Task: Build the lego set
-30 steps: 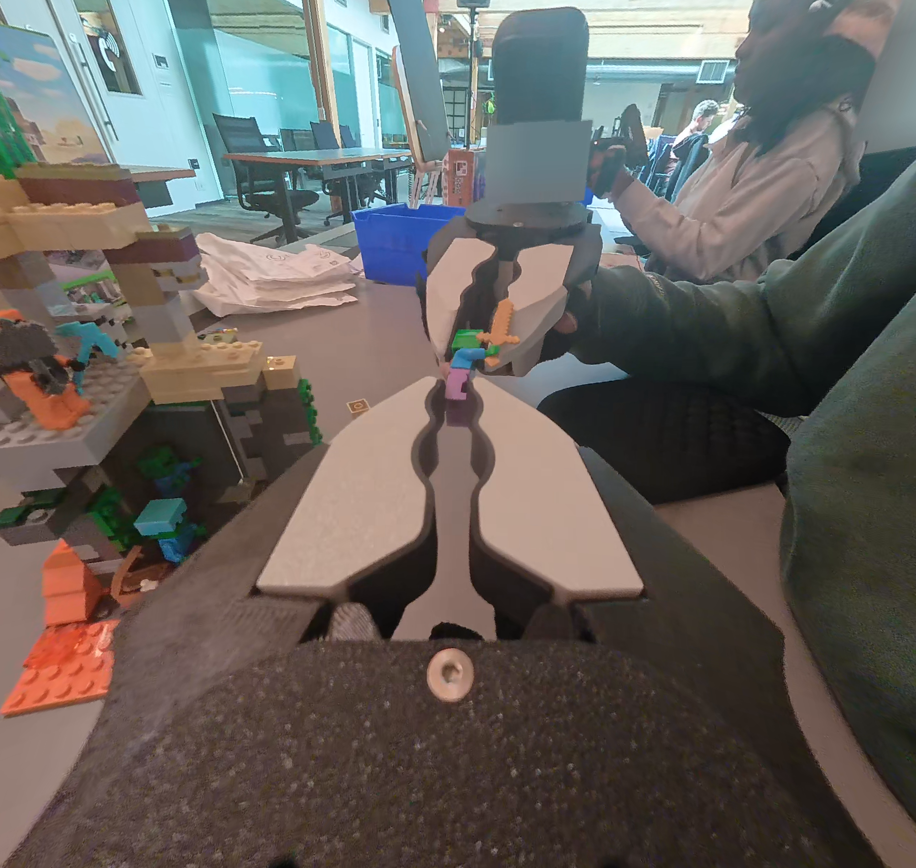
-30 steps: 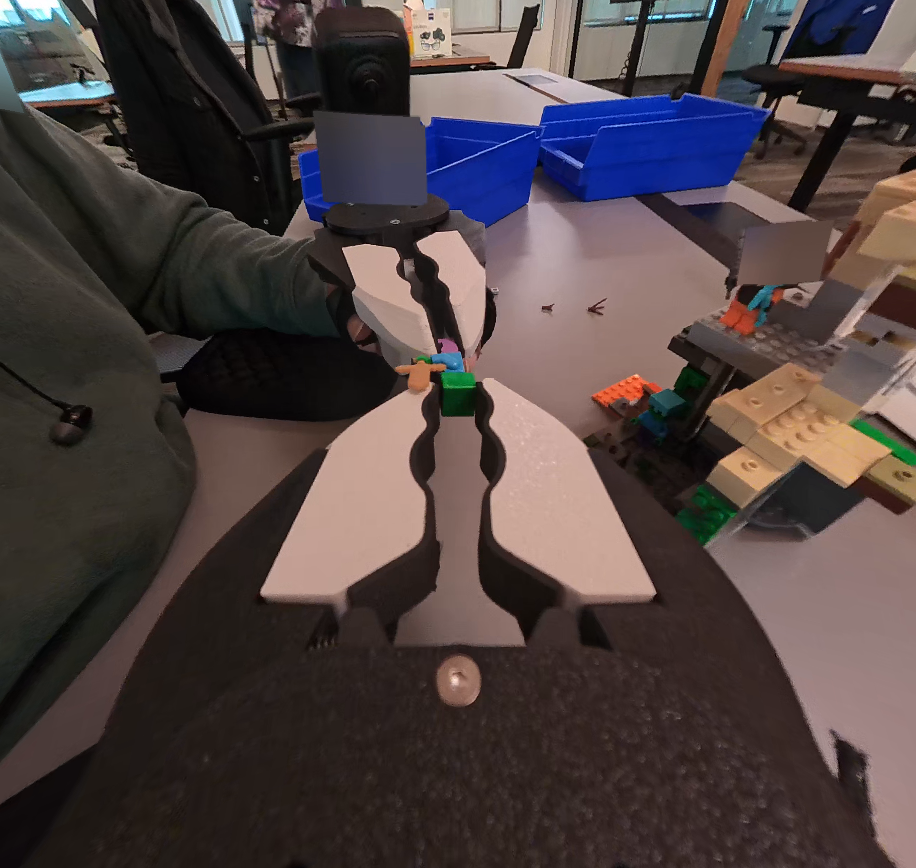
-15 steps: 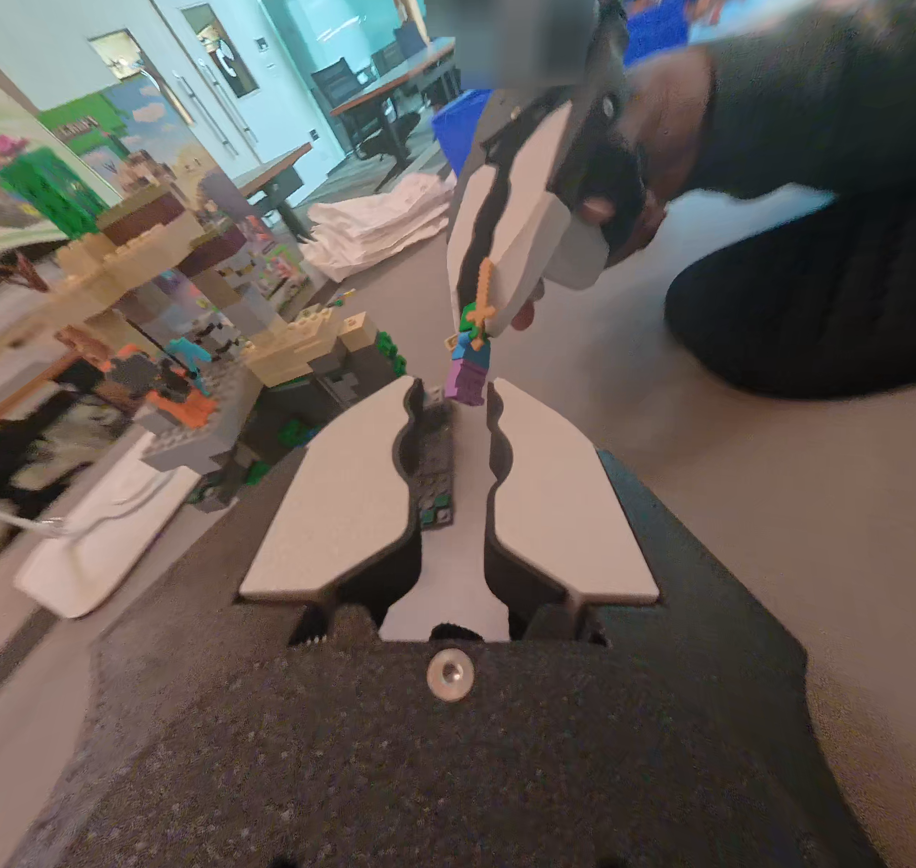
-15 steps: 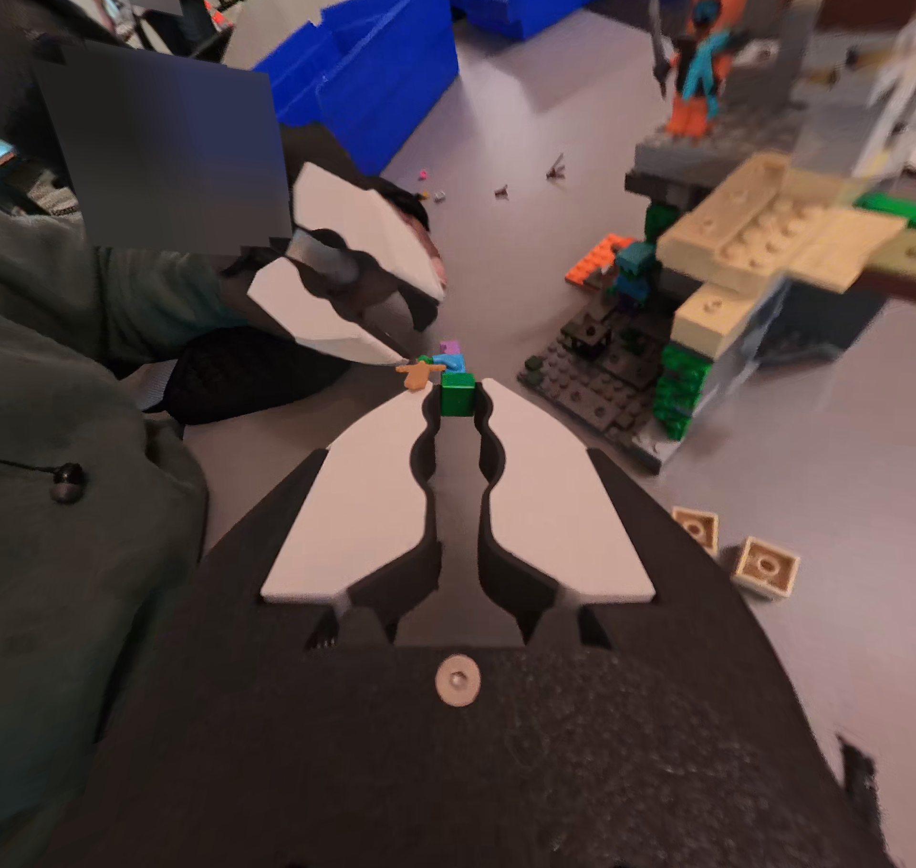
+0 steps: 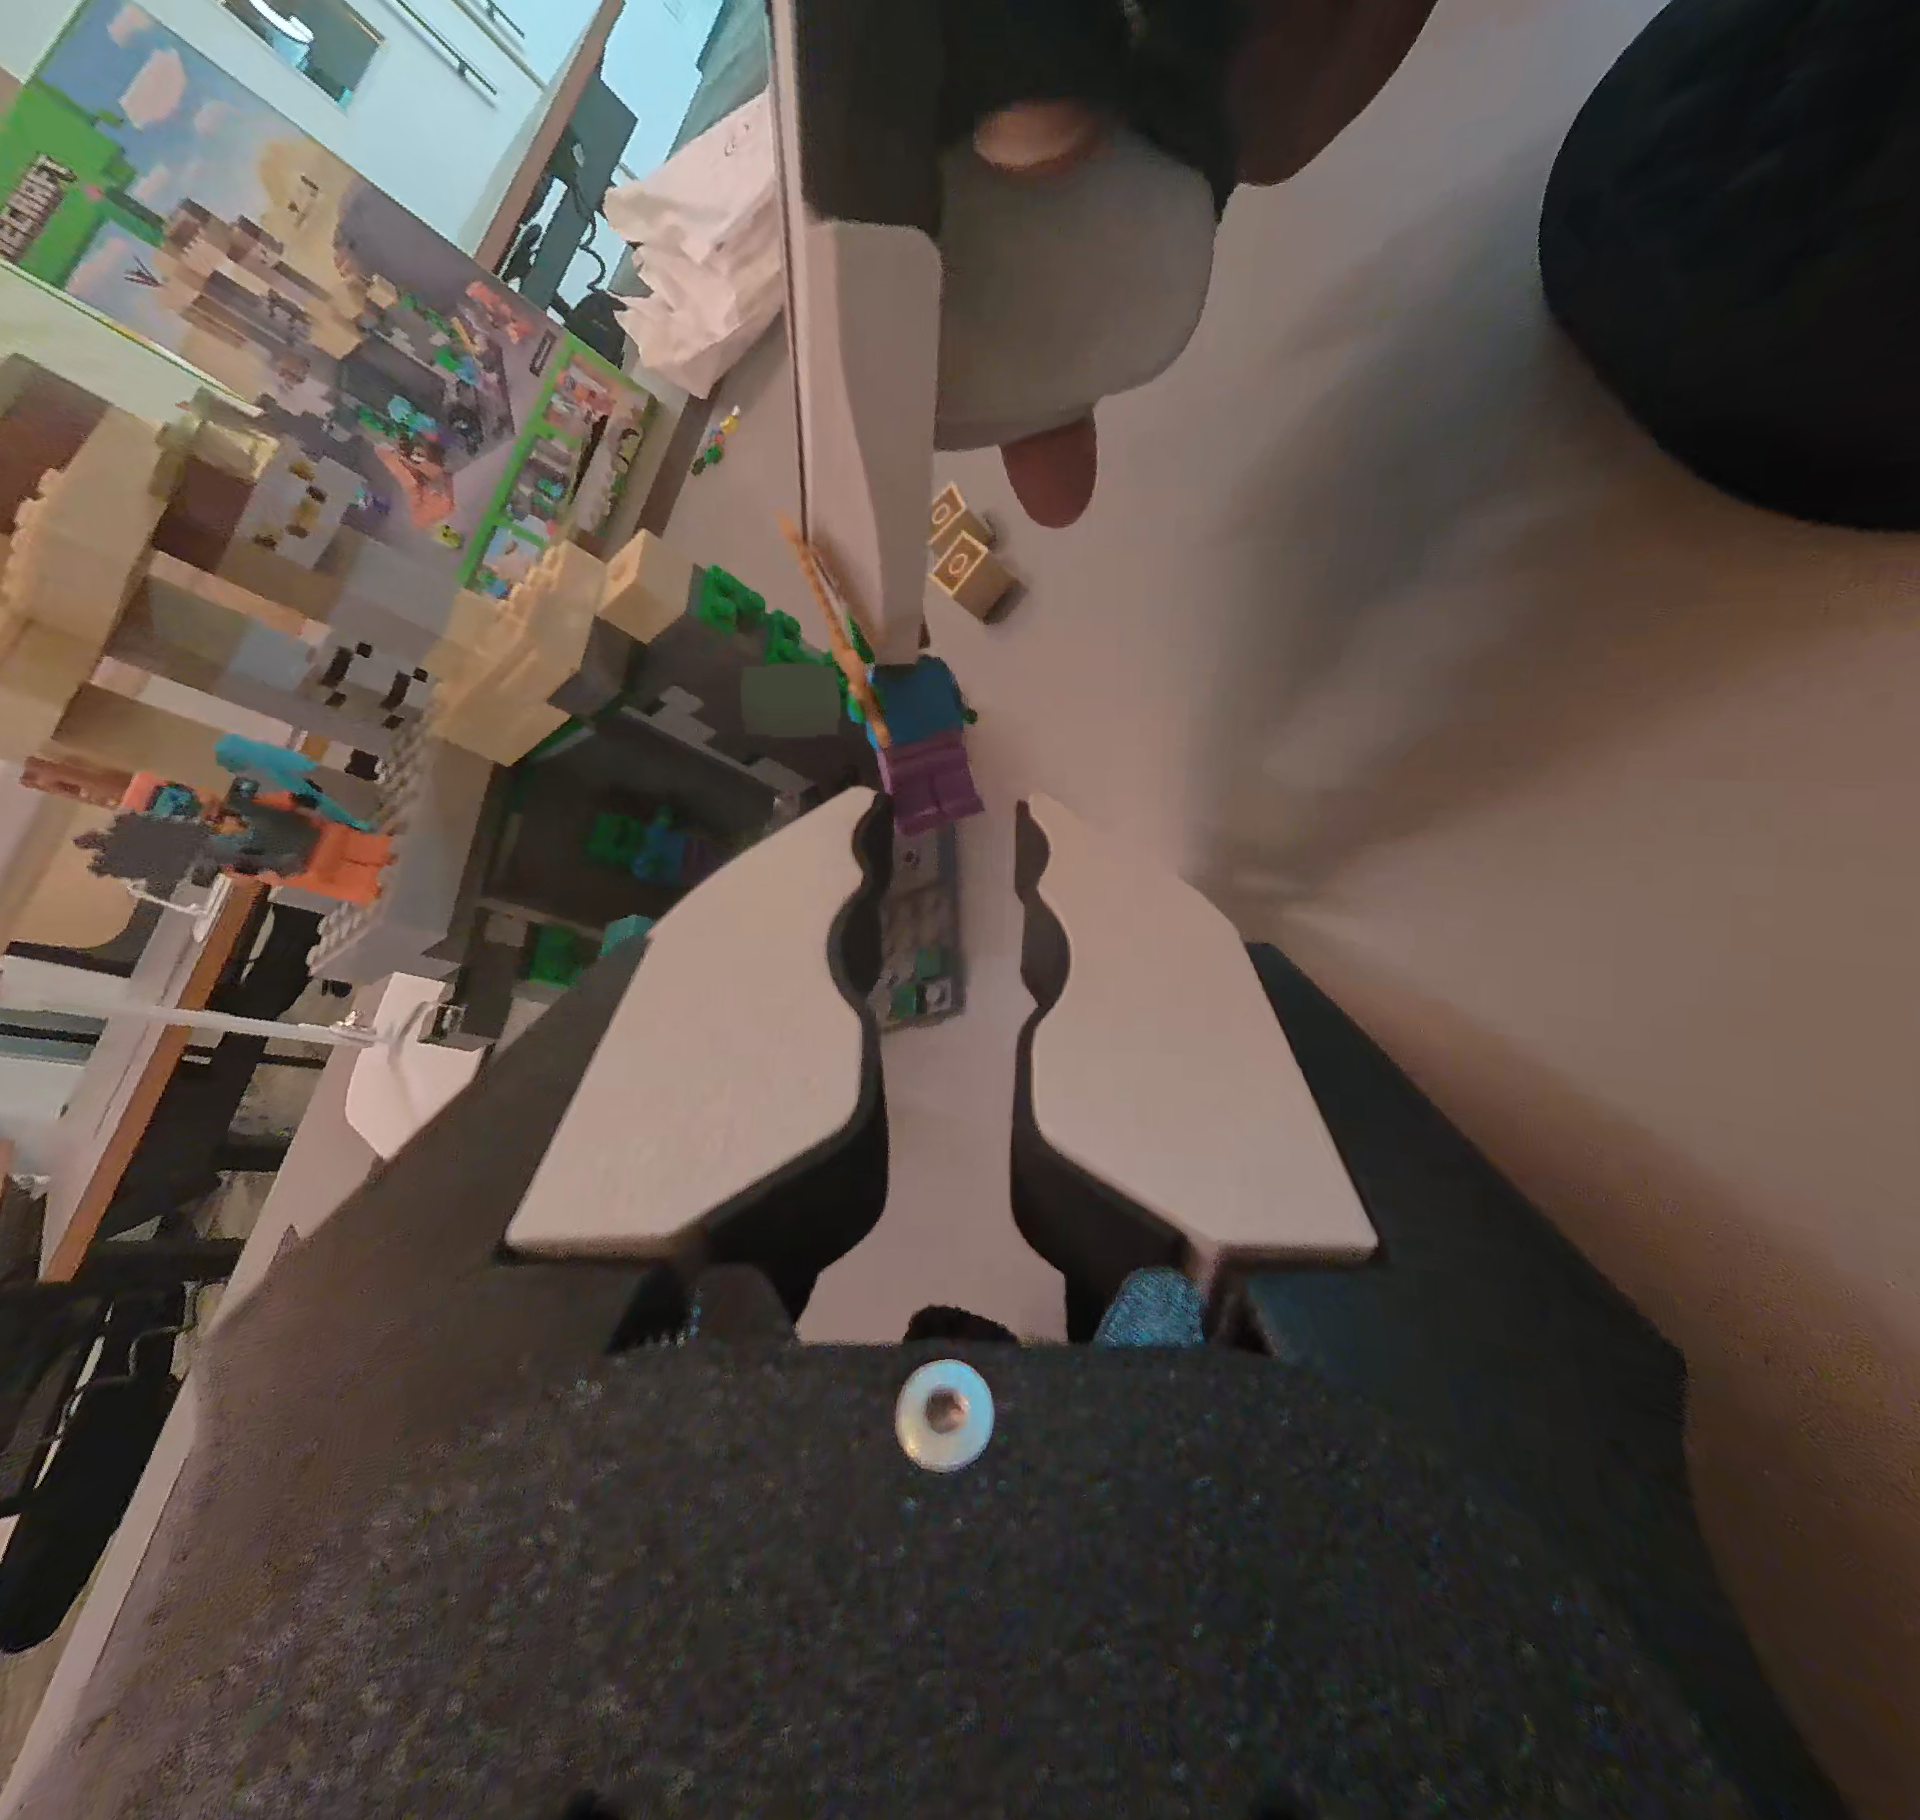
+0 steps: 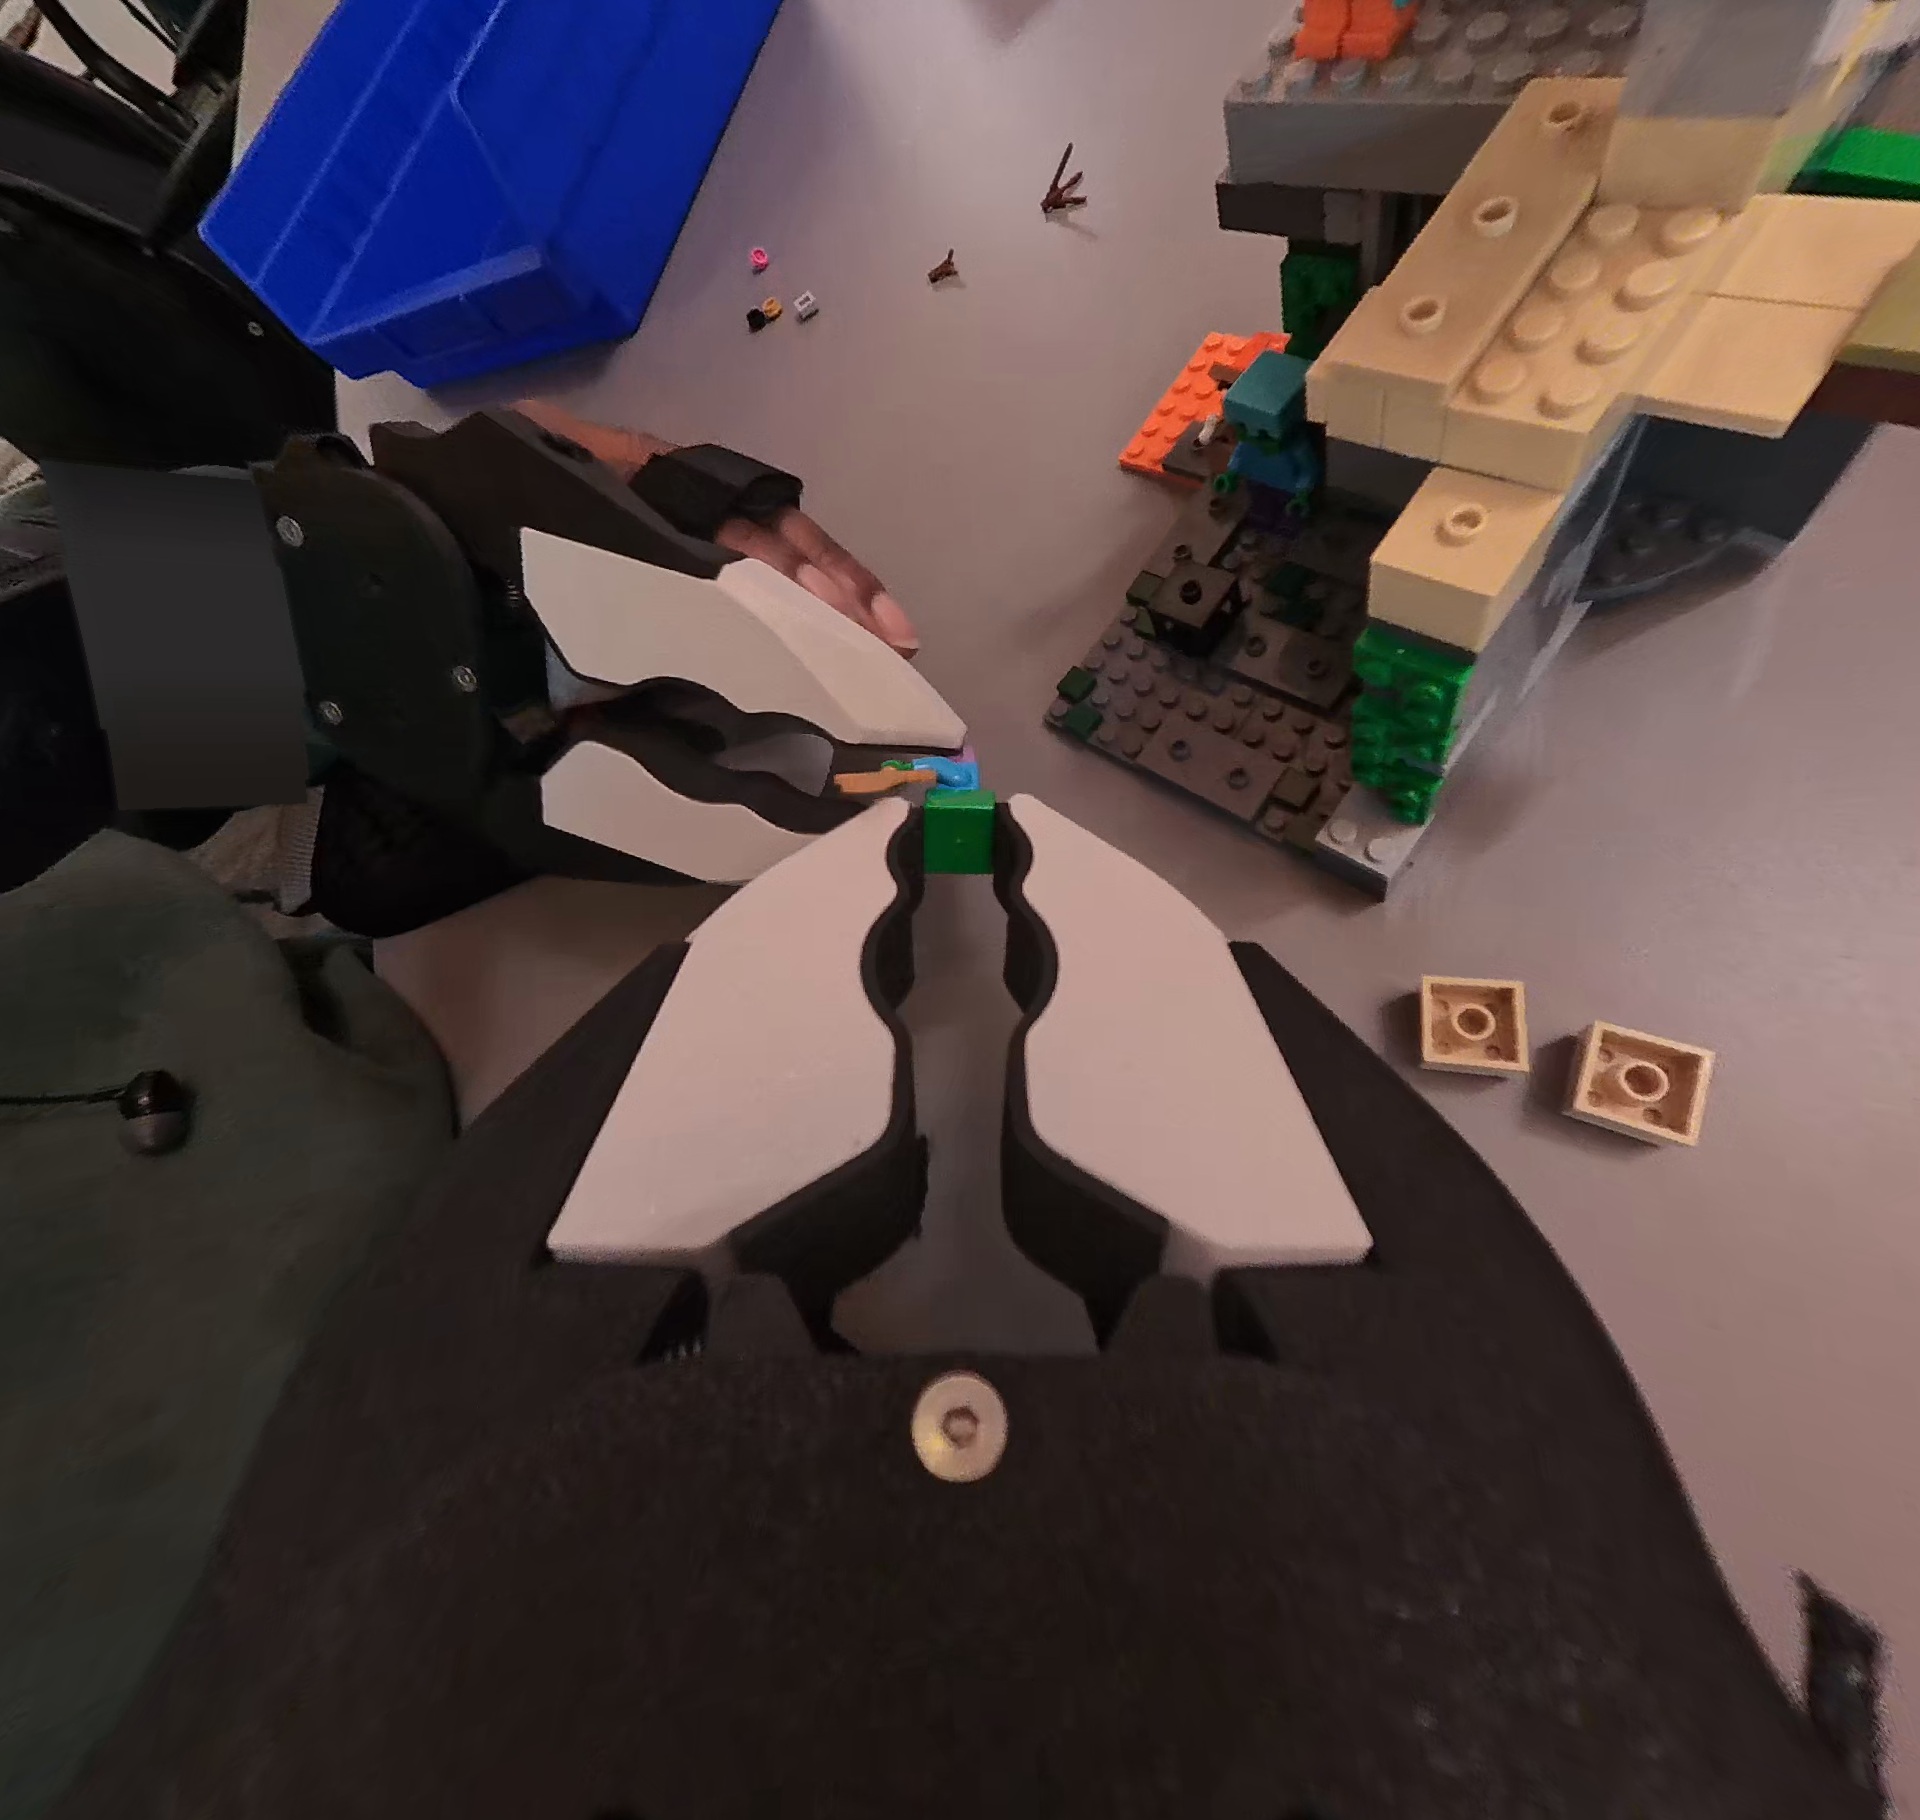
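A small minifigure with a green head (image 6: pixel 958 830), blue torso (image 5: pixel 914 710), purple legs (image 5: pixel 935 783) and an orange sword (image 5: pixel 831 617) hangs in the air. My right gripper (image 6: pixel 958 814) is shut on its green head; one of its fingers (image 5: pixel 862 420) comes down from above in the left wrist view. My left gripper (image 5: pixel 951 809) is open, its tips on either side of the purple legs without clamping them. It also shows in the right wrist view (image 6: pixel 727 710). The lego build (image 6: pixel 1507 368) with its dark baseplate (image 6: pixel 1226 731) stands just beyond.
Two tan 2x2 bricks (image 6: pixel 1473 1024) lie upside down on the grey table beside the build. A blue bin (image 6: pixel 499 129) and tiny loose pieces (image 6: pixel 779 300) sit farther back. The set's box (image 5: pixel 312 316) and white bags (image 5: pixel 707 243) are behind the build. The grippers are tip to tip, or close to it.
My left gripper has opened off the figure's purple legs. Both grippers have tilted and moved with the figure closer to the build's baseplate. The right gripper still holds the green head.
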`<state>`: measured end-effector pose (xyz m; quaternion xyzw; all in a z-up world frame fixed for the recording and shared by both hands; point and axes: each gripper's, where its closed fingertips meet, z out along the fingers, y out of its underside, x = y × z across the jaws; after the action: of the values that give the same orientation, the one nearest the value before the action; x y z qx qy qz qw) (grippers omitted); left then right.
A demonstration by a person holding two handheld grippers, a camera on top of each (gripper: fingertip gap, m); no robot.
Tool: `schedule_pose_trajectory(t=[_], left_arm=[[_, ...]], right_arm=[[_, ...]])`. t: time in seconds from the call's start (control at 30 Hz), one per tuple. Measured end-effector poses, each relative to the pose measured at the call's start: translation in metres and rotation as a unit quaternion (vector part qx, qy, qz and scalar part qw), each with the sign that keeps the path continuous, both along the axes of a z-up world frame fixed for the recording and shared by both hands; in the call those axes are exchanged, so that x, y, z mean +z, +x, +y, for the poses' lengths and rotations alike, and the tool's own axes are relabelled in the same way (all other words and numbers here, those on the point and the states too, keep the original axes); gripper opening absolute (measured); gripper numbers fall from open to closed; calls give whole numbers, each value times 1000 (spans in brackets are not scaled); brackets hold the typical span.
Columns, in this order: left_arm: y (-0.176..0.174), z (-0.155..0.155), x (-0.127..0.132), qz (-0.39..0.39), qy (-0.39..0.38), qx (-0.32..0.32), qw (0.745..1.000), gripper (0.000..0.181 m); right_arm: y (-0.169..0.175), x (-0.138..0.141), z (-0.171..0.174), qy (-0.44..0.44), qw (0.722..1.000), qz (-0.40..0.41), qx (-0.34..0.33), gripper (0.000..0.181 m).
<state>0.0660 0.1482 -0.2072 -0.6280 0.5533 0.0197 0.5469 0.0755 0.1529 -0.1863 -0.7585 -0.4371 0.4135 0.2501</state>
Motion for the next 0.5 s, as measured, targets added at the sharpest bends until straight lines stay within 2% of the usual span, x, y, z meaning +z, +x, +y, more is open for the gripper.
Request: schedule_pose_trajectory(t=[0.03,0.27,0.5], left_arm=[[0,0,0,-2,-2,1,1000,22],[-3,3,-1,-11,-18,16,1000,17],[-6,5,14,-66,-26,22,997,16]], right_arm=[[0,0,0,0,1000,-1,0,12],[-5,1,-1,8,1000,-4,-2,12],[-9,15,1,33,999,29,-12,15]])
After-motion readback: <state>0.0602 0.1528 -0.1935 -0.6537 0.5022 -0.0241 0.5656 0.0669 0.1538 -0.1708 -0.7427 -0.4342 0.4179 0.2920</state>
